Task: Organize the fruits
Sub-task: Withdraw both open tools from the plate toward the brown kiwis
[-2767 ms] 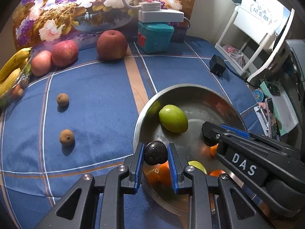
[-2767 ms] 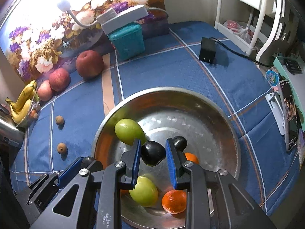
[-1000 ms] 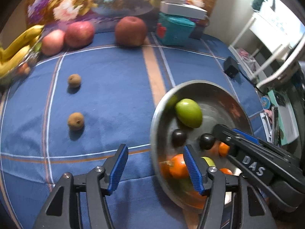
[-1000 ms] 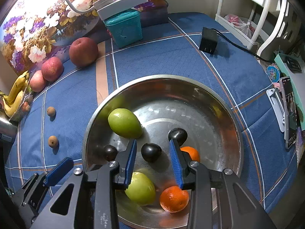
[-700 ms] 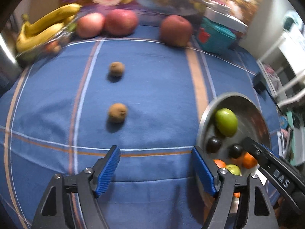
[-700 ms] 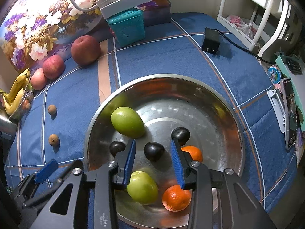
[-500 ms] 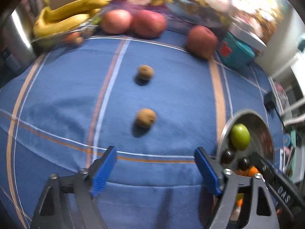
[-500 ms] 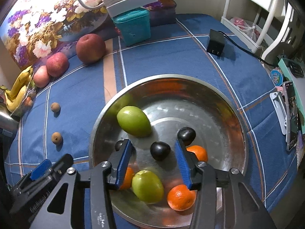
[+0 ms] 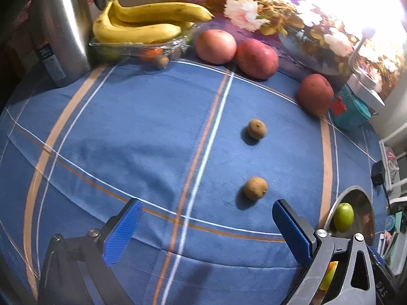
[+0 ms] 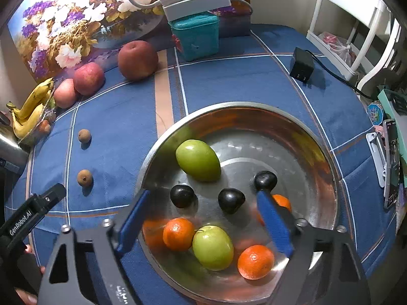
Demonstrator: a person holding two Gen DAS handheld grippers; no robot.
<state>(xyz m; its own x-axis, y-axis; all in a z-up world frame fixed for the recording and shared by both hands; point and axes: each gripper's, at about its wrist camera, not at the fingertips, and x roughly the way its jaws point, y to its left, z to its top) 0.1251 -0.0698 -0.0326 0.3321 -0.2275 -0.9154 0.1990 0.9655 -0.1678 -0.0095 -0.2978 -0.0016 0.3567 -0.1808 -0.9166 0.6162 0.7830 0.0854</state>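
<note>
The left gripper [image 9: 206, 231] is wide open and holds nothing, above the blue cloth [image 9: 127, 132] near two small brown fruits [image 9: 255, 188]. The right gripper [image 10: 203, 218] is wide open too, over the bowl [image 10: 328, 178] of three shiny black plums [image 10: 231, 200].

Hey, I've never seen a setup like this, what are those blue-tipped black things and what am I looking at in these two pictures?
Those are two hand-held grippers; a person carries one in each hand, each with a fisheye camera looking along its blue-padded jaws. One picture is from the left gripper, the other from the right gripper. Both have their jaws open and hold nothing.

The table has a blue cloth. The right view looks into a metal bowl holding three dark plums, three oranges and two green fruits. The left view faces two small brown fruits on the cloth, with three red apples and bananas further back.
</note>
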